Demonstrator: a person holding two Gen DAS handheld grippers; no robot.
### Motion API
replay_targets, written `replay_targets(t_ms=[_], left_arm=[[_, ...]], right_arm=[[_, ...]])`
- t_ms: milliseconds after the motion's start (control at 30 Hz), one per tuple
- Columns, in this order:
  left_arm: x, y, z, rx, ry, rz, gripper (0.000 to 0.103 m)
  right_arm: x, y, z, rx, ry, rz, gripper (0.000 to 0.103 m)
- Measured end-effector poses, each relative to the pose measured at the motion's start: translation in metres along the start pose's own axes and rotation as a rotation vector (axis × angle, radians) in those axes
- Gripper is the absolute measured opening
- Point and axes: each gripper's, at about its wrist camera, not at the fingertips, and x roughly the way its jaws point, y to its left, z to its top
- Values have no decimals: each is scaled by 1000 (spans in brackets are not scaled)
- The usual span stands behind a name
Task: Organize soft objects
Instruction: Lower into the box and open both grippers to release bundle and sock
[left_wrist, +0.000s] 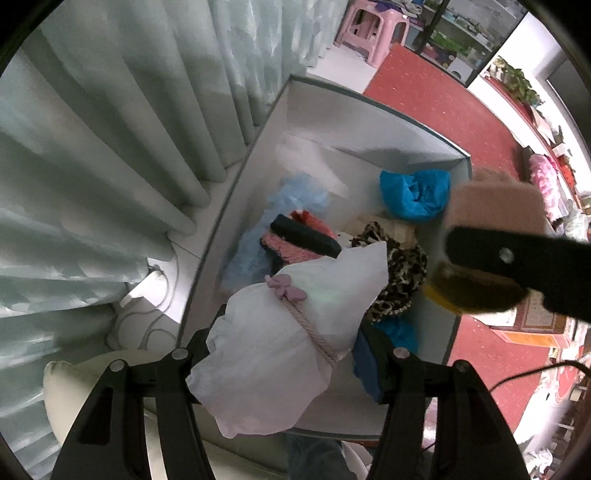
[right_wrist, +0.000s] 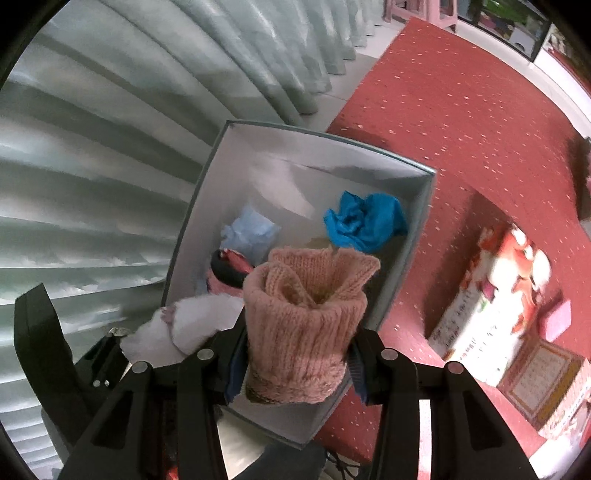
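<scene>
Pink knit hat (right_wrist: 306, 325) sits clamped in the right gripper (right_wrist: 295, 354), its long axis running straight out past the jaws toward the box (right_wrist: 417, 229) beyond. White pouch (left_wrist: 284, 332) is pinched likewise in the left gripper (left_wrist: 291, 365), directly over the box.

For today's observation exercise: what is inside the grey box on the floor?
Inside the grey box lie a bright blue plastic bag, pale blue fabric, a pink and black knit item and leopard-print cloth. The held white pouch and pink knitted item hide the near part.
</scene>
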Motion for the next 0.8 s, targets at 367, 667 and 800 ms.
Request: replay_targets(t_ms=[367, 667, 800], left_arm=[[10, -3, -3, 22, -43, 3, 103], [-18, -9, -14, 92, -177, -61, 103], [-10, -15, -18, 115, -127, -2, 103]], right_arm=[[-14, 1, 1, -17, -66, 2, 102], [-53, -3, -13, -11, -138, -22, 102], [-63, -5, -23, -4, -141, -30, 102]])
